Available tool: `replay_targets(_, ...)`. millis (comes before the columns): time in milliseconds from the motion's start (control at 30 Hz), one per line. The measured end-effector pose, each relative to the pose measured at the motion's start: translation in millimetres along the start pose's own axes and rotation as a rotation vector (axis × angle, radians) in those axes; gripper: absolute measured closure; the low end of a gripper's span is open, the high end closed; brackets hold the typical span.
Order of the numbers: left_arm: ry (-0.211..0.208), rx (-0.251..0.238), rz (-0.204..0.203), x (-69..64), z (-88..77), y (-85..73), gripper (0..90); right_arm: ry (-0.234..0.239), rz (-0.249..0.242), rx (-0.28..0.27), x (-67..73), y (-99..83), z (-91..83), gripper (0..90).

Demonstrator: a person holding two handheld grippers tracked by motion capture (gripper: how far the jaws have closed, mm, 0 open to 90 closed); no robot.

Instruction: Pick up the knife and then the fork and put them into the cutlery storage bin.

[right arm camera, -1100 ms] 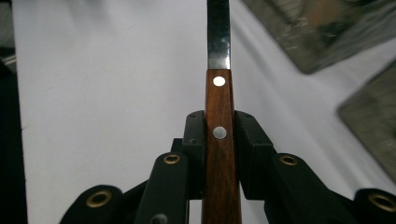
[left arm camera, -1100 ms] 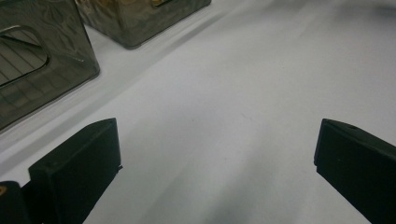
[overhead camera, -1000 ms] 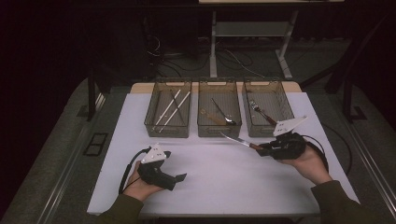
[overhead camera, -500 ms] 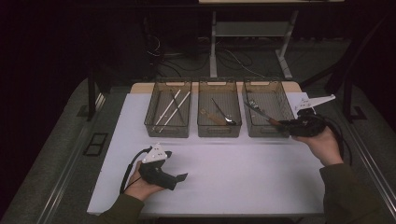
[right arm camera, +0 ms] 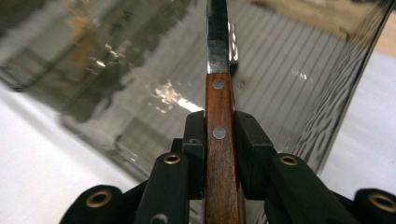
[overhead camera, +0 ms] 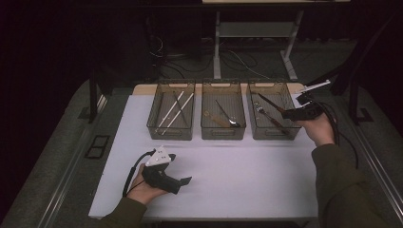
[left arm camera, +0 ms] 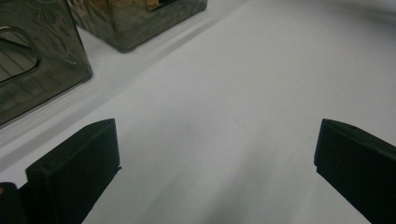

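A knife with a riveted wooden handle (right arm camera: 218, 154) and a steel blade sits clamped between the pads of my right gripper (right arm camera: 219, 135). In the high view this right gripper (overhead camera: 287, 113) hangs at the right bin's (overhead camera: 273, 137) far right side. The knife (overhead camera: 270, 103) points left over that bin, which holds a fork (overhead camera: 264, 112). My left gripper (overhead camera: 178, 168) rests low on the white table near the front left. Its jaws stand wide apart, and in the left gripper view (left arm camera: 215, 163) nothing lies between them.
Three smoked plastic bins stand in a row at the back of the white mat (overhead camera: 247, 175). The left bin (overhead camera: 170, 135) holds long thin sticks, the middle bin (overhead camera: 222, 135) a spoon and a wooden utensil. Dark floor and table legs lie beyond.
My right gripper has carried the knife from in front of the bins to the right and farther back, over the right bin. The left gripper has stayed put.
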State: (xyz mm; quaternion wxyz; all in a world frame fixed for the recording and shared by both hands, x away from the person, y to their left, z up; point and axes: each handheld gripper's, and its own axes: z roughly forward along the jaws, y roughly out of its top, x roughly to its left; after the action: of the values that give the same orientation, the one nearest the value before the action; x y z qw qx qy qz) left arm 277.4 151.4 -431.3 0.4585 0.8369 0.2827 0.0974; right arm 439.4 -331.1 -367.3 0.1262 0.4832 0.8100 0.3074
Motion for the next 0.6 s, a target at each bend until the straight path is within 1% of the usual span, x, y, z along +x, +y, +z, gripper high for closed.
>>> replay_targets(100,-0.002,0.002,0.006,-0.4,0.0,0.2,0.0,-0.021,0.006,0.04,-0.4,3.3,15.3,75.3)
replay_targets(133,-0.005,0.002,0.009,-0.5,0.1,0.1,0.0,-0.021,0.011,0.047,-0.2,4.1,19.6,75.3)
replay_targets(233,-0.006,0.005,0.011,-0.8,0.4,-0.2,0.0,0.007,0.015,0.058,1.4,4.4,31.5,75.2)
replay_targets(300,-0.009,0.009,0.015,-0.7,0.6,-0.2,0.0,0.008,0.017,0.077,2.9,3.3,37.5,74.9)
replay_targets(333,-0.01,0.011,0.013,-0.7,0.7,-0.2,0.0,0.006,0.011,0.08,3.4,2.8,39.7,74.3)
replay_targets(367,-0.011,0.011,0.013,-0.9,0.9,-0.2,0.0,0.005,0.01,0.08,3.7,2.4,40.8,71.4)
replay_targets(400,-0.011,0.012,0.014,-1.0,0.9,-0.2,0.0,0.009,0.016,0.069,3.6,2.3,40.9,64.8)
replay_targets(467,-0.011,0.013,0.014,-1.2,1.0,0.0,0.0,0.019,0.023,0.053,3.8,2.8,39.2,61.1)
replay_targets(600,-0.012,0.015,0.012,-1.4,1.5,0.0,0.0,0.031,0.028,-0.011,5.1,4.4,27.9,54.7)
